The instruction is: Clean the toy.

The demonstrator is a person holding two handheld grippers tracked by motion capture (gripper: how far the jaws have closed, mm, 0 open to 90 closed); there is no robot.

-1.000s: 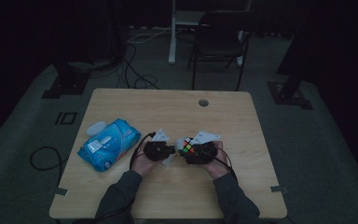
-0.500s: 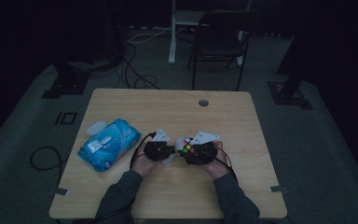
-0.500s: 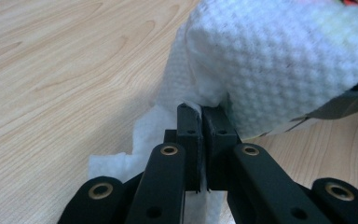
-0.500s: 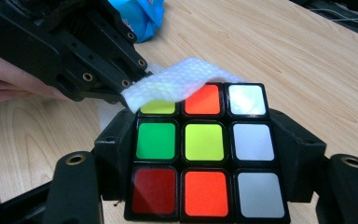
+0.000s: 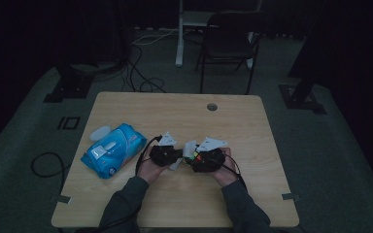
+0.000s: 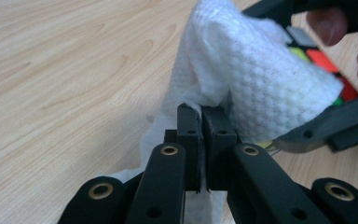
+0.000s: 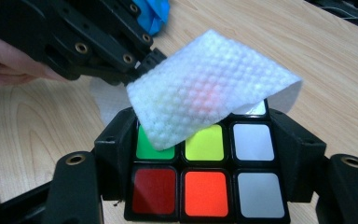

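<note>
My right gripper (image 7: 207,140) is shut on a colour cube (image 7: 205,186), one jaw against each side; red, orange, green, yellow and white tiles face the camera. My left gripper (image 6: 201,112) is shut on a white textured wipe (image 6: 256,79). The wipe (image 7: 209,98) lies draped over the far top rows of the cube. The left gripper (image 7: 144,60) comes in from the upper left of the right gripper view. In the high view both grippers (image 5: 167,154) (image 5: 205,160) meet near the table's front middle, with the wipe (image 5: 189,149) between them.
A blue pack of wipes (image 5: 114,149) lies on the wooden table (image 5: 175,116) to the left of the hands. A cable hole (image 5: 212,107) is near the far edge. A dark chair (image 5: 230,43) and floor cables stand beyond the table.
</note>
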